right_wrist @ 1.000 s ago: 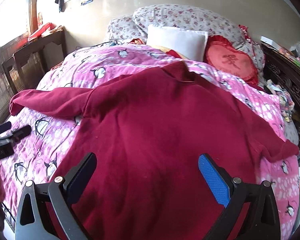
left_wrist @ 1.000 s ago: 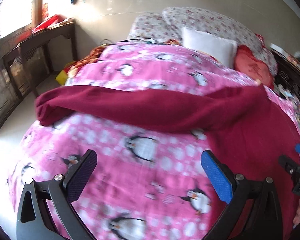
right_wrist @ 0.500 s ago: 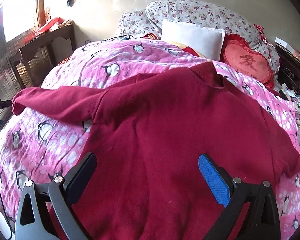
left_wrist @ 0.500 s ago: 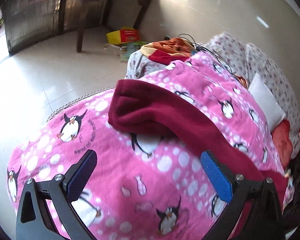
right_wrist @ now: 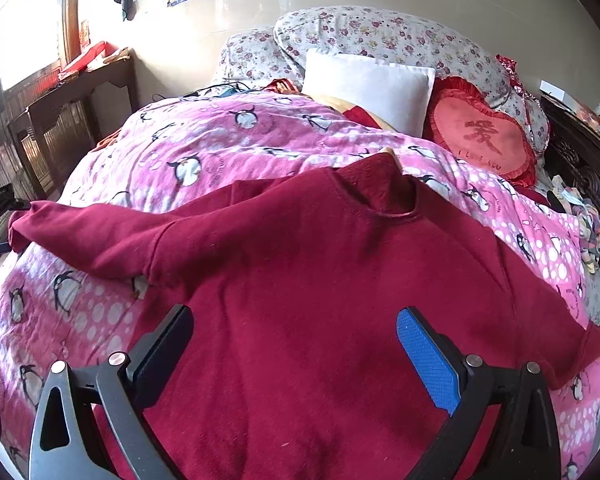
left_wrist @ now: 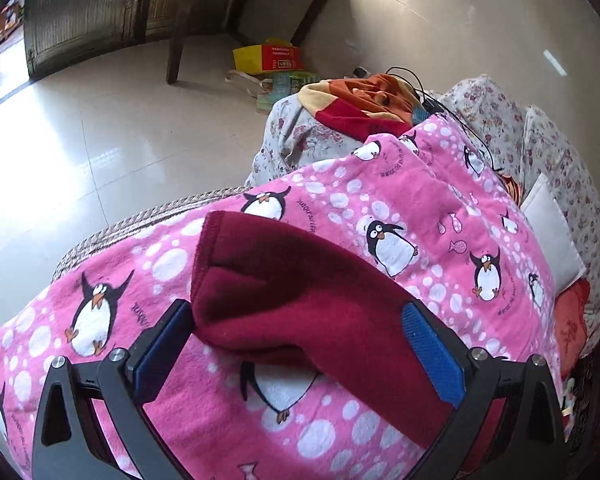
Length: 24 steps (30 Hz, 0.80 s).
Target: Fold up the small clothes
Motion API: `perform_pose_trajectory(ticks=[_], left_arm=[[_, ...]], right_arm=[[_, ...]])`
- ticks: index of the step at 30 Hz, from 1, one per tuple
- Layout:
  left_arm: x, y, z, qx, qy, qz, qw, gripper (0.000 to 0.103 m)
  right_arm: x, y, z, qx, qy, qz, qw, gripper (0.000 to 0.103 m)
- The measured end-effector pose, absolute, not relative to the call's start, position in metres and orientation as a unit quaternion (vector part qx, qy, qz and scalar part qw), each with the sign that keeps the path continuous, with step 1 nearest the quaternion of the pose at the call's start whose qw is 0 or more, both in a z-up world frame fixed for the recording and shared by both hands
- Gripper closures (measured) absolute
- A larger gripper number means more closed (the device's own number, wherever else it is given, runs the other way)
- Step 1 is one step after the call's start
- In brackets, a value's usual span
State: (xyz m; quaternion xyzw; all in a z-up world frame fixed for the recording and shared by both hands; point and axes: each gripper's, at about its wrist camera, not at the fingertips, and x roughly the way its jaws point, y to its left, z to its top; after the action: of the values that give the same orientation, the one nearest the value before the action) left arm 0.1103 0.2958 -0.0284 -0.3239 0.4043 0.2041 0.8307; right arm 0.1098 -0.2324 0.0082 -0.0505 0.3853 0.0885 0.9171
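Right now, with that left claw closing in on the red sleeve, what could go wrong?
The left gripper is open around the sleeve cuff, which lies on the soft penguin blanket; closing might pinch blanket too. The cuff lies near the bed's edge, so a missed grab could push it off. The sweater lies unpinned under the open right gripper; pulling the sleeve may drag it askew.

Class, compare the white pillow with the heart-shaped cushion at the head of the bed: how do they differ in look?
The white pillow is rectangular; the heart-shaped cushion is a heart. The pillow is plain white; the cushion is red with a darker character on its face. The pillow has plain edges; the cushion has a ruffled border. Both lean against the floral pillows behind the pink penguin blanket.
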Motion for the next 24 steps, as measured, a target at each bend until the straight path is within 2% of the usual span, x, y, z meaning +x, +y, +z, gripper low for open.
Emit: perform_pose_trajectory(ticks=[1, 2, 3, 4, 5, 7, 15, 17, 19, 22, 24], left_arm=[[0.113, 0.294, -0.028, -0.313, 0.404, 0.198, 0.837, 0.006], [0.113, 0.292, -0.027, -0.307, 0.404, 0.193, 0.840, 0.029], [0.115, 0.291, -0.026, -0.302, 0.409, 0.189, 0.840, 0.044], [0.117, 0.291, -0.026, -0.297, 0.416, 0.184, 0.839, 0.067], [0.117, 0.292, -0.025, -0.296, 0.417, 0.179, 0.840, 0.076], [0.114, 0.292, -0.018, -0.285, 0.408, 0.172, 0.850, 0.085], [0.077, 0.276, 0.023, -0.233, 0.373, 0.108, 0.892, 0.089], [0.069, 0.277, 0.023, -0.238, 0.375, 0.097, 0.891, 0.089], [0.061, 0.281, 0.024, -0.244, 0.373, 0.088, 0.891, 0.090], [0.053, 0.284, 0.025, -0.242, 0.368, 0.087, 0.893, 0.090], [0.053, 0.288, 0.027, -0.241, 0.367, 0.086, 0.895, 0.091]], right_arm=[[0.114, -0.234, 0.010, -0.046, 0.384, 0.088, 0.918, 0.000], [0.119, -0.237, 0.013, -0.039, 0.382, 0.089, 0.919, 0.000], [0.123, -0.238, 0.015, -0.032, 0.381, 0.089, 0.920, 0.000], [0.126, -0.239, 0.017, -0.027, 0.380, 0.089, 0.920, 0.000], [0.130, -0.239, 0.020, -0.017, 0.379, 0.090, 0.921, 0.000], [0.137, -0.235, 0.024, -0.001, 0.376, 0.102, 0.921, 0.000], [0.160, -0.165, 0.033, -0.049, 0.359, 0.178, 0.915, 0.004], [0.174, -0.137, 0.030, -0.095, 0.356, 0.189, 0.910, 0.008], [0.185, -0.121, 0.024, -0.138, 0.357, 0.176, 0.907, 0.024], [0.200, -0.119, 0.012, -0.170, 0.368, 0.153, 0.901, 0.027], [0.200, -0.135, 0.008, -0.141, 0.378, 0.148, 0.903, 0.027]])
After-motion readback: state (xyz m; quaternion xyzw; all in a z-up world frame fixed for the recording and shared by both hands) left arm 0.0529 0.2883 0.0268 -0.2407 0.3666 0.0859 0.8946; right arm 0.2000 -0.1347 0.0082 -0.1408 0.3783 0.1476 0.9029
